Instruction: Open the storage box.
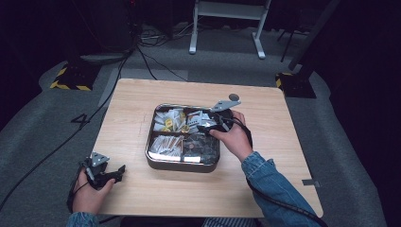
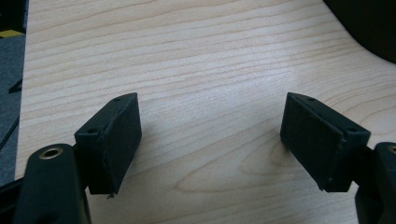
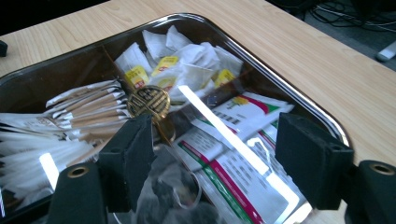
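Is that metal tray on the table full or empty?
Full: every compartment of the tray holds packets, tea bags and sachets.

Bare surface (image 1: 265,113) rings the tray (image 1: 182,165); at its centre, the round brass knob (image 3: 148,101) blocks low passes from 3 o'clock.

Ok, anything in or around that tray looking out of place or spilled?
Nothing stands out. The square metal tray sits flat on the wooden table, its clear lid shut, and the white tea bags and paper sachets lie inside their compartments. Nothing has spilled onto the wood around it.
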Demonstrator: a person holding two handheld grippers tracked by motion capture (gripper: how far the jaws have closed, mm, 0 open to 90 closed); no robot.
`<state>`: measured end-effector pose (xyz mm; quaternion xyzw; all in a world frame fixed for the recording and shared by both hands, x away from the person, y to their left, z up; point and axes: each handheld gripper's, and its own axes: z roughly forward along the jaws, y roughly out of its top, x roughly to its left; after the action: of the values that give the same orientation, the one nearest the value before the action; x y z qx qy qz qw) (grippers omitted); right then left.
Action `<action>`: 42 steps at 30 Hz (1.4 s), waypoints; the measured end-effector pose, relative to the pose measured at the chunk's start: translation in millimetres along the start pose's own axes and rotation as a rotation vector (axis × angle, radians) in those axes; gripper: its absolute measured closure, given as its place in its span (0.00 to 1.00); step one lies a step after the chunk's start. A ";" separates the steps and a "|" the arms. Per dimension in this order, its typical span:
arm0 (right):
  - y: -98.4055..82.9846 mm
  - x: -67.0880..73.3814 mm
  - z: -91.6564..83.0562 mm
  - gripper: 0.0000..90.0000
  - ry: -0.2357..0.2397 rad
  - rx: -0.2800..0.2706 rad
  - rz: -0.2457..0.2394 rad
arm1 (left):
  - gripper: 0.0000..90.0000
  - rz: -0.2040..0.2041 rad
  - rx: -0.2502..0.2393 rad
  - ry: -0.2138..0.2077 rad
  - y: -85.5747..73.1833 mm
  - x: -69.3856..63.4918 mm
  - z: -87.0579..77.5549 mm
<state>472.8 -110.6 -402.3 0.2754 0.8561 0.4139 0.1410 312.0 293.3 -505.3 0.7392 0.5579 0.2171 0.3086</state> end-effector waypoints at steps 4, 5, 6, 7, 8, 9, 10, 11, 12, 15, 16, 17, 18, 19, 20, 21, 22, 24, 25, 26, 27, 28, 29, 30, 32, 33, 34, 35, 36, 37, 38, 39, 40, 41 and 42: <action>2.3 9.7 13.6 0.30 0.040 -0.004 0.003 | 0.23 0.001 0.000 0.000 0.2 0.0 0.2; 2.8 12.5 17.0 0.30 0.045 0.000 -0.001 | 0.23 0.002 0.000 0.000 0.3 0.1 0.3; 3.0 14.9 20.6 0.30 0.054 0.001 -0.002 | 0.23 0.002 0.000 0.000 0.3 0.1 0.3; 3.2 17.5 25.2 0.30 0.070 -0.001 0.005 | 0.23 0.002 0.000 0.000 0.3 0.1 0.3; 3.2 18.7 28.8 0.30 0.080 -0.001 0.009 | 0.23 0.002 0.000 0.000 0.3 0.1 0.3; 3.3 19.8 32.5 0.30 0.085 -0.004 0.020 | 0.23 0.002 0.000 0.000 0.3 0.1 0.3; 3.3 20.3 34.7 0.30 0.091 -0.004 0.027 | 0.23 0.002 0.000 0.000 0.3 0.1 0.3; 3.4 21.0 37.7 0.30 0.096 -0.003 0.037 | 0.23 0.002 0.000 0.000 0.3 0.1 0.3; 3.4 21.5 40.4 0.31 0.098 -0.001 0.040 | 0.23 0.002 0.000 0.000 0.3 0.1 0.3; 3.0 23.5 47.5 0.37 0.098 0.017 0.041 | 0.23 0.002 0.000 0.000 0.3 0.1 0.3; 2.8 24.1 49.4 0.37 0.101 0.022 0.040 | 0.23 0.003 0.000 0.000 0.4 0.2 0.3; 2.5 25.4 51.6 0.37 0.102 0.027 0.042 | 0.23 0.003 0.001 0.000 0.5 0.2 0.3; 2.3 26.2 53.1 0.38 0.101 0.029 0.042 | 0.23 0.001 0.002 -0.002 0.5 0.0 0.4; 2.0 27.2 54.7 0.38 0.102 0.029 0.040 | 0.23 0.002 0.002 -0.002 0.6 0.0 0.5; 1.8 28.2 56.2 0.39 0.099 0.031 0.036 | 0.23 0.002 0.002 -0.002 0.7 0.0 0.5; 1.4 29.0 57.6 0.41 0.098 0.030 0.027 | 0.23 0.002 0.002 -0.002 0.7 0.0 0.5; 1.1 30.2 58.8 0.42 0.096 0.032 0.024 | 0.23 0.002 0.002 -0.002 0.7 0.0 0.5; 0.0 31.4 61.0 0.46 0.077 0.042 0.014 | 0.23 0.002 0.002 -0.002 0.7 0.0 0.5; -0.6 31.5 61.7 0.48 0.071 0.045 0.012 | 0.23 0.002 0.002 -0.003 0.7 0.0 0.6; -0.9 31.7 62.3 0.52 0.075 0.045 0.012 | 0.23 0.002 0.002 -0.003 0.8 0.0 0.6; -0.8 32.1 62.6 0.53 0.075 0.044 0.007 | 0.23 0.001 0.000 -0.003 0.8 -0.1 0.8; -0.6 32.7 62.8 0.54 0.068 0.042 0.002 | 0.23 0.000 0.000 -0.003 0.8 -0.2 0.8; -0.6 33.2 63.0 0.56 0.066 0.044 -0.003 | 0.23 0.000 0.000 -0.003 0.9 -0.2 0.8; -0.6 33.6 63.4 0.57 0.064 0.050 -0.011 | 0.23 0.000 0.000 -0.003 0.9 -0.2 0.9; -0.3 34.9 63.9 0.60 0.057 0.047 -0.031 | 0.23 -0.001 0.000 -0.003 1.0 -0.4 1.0; -0.2 35.8 64.0 0.62 0.059 0.046 -0.032 | 0.23 -0.001 0.000 -0.002 1.0 -0.4 1.0; -0.1 36.1 64.1 0.63 0.060 0.046 -0.037 | 0.23 -0.001 0.001 -0.002 1.1 -0.5 1.0; -0.1 36.2 64.2 0.64 0.060 0.046 -0.040 | 0.23 -0.001 0.000 -0.002 1.1 -0.4 1.0; 0.0 36.3 64.3 0.64 0.059 0.046 -0.039 | 0.23 -0.001 0.000 -0.002 1.1 -0.5 1.0; 0.0 35.9 64.4 0.64 0.063 0.045 -0.033 | 0.23 0.000 0.001 -0.002 1.1 -0.4 1.0; 0.0 35.7 64.5 0.65 0.064 0.045 -0.030 | 0.23 -0.001 0.001 -0.002 1.1 -0.5 1.0; 0.0 35.5 64.6 0.65 0.065 0.045 -0.032 | 0.23 0.000 0.001 -0.002 1.1 -0.4 1.0; 0.1 35.3 64.6 0.65 0.066 0.045 -0.033 | 0.23 -0.001 0.001 -0.002 1.1 -0.5 1.0; 0.0 35.1 64.6 0.65 0.067 0.044 -0.034 | 0.23 -0.001 0.001 -0.002 1.1 -0.5 1.0; 0.1 35.1 64.6 0.65 0.068 0.045 -0.032 | 0.23 -0.001 0.001 -0.002 1.1 -0.5 1.0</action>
<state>474.8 -49.2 -442.6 0.2504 0.8738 0.4014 0.1124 313.3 292.4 -505.3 0.7393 0.5580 0.2159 0.3090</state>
